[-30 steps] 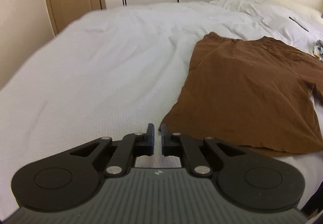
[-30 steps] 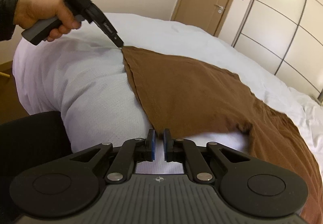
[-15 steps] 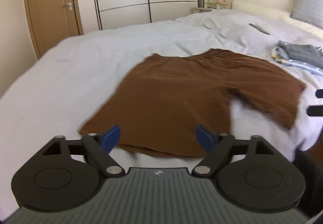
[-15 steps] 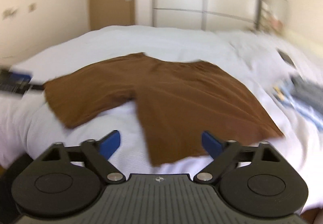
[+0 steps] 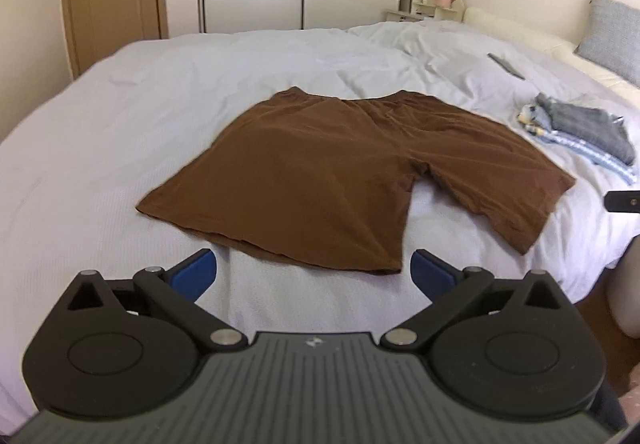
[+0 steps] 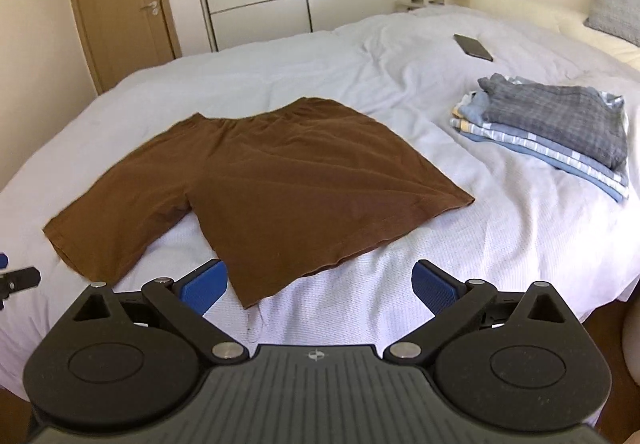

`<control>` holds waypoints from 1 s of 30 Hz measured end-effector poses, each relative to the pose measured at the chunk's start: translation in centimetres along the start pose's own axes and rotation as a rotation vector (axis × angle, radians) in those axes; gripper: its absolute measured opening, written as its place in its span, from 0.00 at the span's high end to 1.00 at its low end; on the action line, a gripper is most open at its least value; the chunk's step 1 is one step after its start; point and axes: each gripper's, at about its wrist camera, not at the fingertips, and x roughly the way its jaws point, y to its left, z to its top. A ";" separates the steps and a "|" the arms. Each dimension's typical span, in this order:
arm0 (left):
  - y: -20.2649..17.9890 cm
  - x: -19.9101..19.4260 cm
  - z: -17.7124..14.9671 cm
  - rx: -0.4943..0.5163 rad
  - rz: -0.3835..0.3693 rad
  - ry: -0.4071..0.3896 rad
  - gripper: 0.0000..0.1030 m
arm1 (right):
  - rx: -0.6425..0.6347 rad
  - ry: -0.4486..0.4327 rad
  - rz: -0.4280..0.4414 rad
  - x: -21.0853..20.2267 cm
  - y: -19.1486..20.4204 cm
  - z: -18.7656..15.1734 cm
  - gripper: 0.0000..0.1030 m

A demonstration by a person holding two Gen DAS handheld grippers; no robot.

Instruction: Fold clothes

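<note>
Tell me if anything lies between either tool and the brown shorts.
Nothing visible does. Only bare bedsheet lies between the open right tool and the shorts; likewise for the open left tool. The folded pile sits off to the right.

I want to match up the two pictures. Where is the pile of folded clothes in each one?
Left wrist view: the pile of folded clothes lies at the far right edge, beyond the brown shorts.
Right wrist view: the pile sits in the upper right, bigger and clearer, right of the shorts.
Shared landmark: the dark phone on the white bed, beyond the pile.
</note>
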 end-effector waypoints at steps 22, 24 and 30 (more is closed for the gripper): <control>0.3 0.3 -1.1 0.073 0.097 0.084 0.01 | -0.028 0.014 -0.012 0.2 0.7 0.1 0.02; 0.2 0.4 -1.1 0.072 0.091 0.091 0.01 | -0.023 0.017 -0.011 0.3 0.6 0.1 0.02; 0.0 0.9 -1.0 0.087 0.085 0.105 0.01 | -0.012 0.034 -0.008 0.9 0.3 -0.2 0.02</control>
